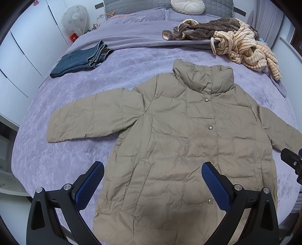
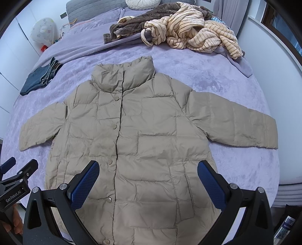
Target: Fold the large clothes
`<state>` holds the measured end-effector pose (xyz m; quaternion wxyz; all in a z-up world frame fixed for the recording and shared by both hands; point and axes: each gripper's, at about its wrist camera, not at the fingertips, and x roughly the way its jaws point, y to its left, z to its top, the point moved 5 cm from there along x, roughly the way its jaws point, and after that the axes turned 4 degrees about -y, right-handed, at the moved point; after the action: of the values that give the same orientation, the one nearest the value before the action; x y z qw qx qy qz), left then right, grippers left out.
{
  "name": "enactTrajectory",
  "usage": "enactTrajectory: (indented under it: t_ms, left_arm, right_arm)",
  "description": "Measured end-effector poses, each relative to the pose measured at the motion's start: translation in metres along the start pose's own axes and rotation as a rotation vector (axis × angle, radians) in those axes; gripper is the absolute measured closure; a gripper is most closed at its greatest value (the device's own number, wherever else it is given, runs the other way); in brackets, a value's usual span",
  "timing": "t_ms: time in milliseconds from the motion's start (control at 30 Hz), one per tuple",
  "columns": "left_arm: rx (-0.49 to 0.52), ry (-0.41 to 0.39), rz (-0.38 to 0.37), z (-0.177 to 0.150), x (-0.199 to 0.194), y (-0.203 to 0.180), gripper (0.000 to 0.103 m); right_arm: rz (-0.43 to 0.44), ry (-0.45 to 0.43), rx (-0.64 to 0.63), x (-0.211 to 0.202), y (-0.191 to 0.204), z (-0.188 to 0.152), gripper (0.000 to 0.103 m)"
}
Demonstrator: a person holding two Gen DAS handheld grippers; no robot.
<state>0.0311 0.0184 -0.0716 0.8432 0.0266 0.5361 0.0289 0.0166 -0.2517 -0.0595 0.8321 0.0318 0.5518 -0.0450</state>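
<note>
A beige quilted puffer jacket [image 1: 179, 135] lies flat and face up on the purple bedspread [image 1: 75, 90], snaps closed, collar toward the headboard, both sleeves spread out. It also shows in the right wrist view [image 2: 135, 132]. My left gripper [image 1: 152, 169] is open and empty, hovering over the jacket's lower left hem. My right gripper [image 2: 148, 169] is open and empty over the lower right hem. The right gripper's tip shows at the edge of the left wrist view [image 1: 291, 160], and the left gripper shows at the edge of the right wrist view [image 2: 17, 179].
Folded blue jeans [image 1: 81, 60] lie on the bed's left side. A heap of brown and cream striped fleece clothes [image 1: 236, 39] lies at the back right. Grey pillows and a round white cushion [image 1: 187, 5] sit at the headboard. White wardrobes [image 1: 22, 49] stand at the left.
</note>
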Motion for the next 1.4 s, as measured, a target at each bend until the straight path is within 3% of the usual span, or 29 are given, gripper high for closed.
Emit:
enactTrajectory:
  t_ms: [800,1067,1200,1300,1400]
  left_arm:
    - [-0.011,0.007,-0.024,-0.006,0.005,0.002,0.0]
    - [-0.032,0.057,-0.119,-0.015,0.026,0.012,0.0]
    - [-0.107,0.081,-0.2,-0.022,0.05,0.038,0.0]
    - [-0.224,0.081,-0.26,-0.022,0.076,0.075,0.0]
    - [-0.358,0.07,-0.272,-0.02,0.109,0.124,0.0]
  right_arm:
    - [-0.001,0.002,0.002,0.002,-0.001,-0.001,0.0]
    - [-0.001,0.027,-0.013,0.009,0.006,-0.012,0.0]
    - [0.002,0.069,-0.025,0.022,0.022,-0.02,0.0]
    - [0.007,0.102,-0.035,0.036,0.041,-0.027,0.0]
    - [0.02,0.135,-0.054,0.054,0.066,-0.034,0.0]
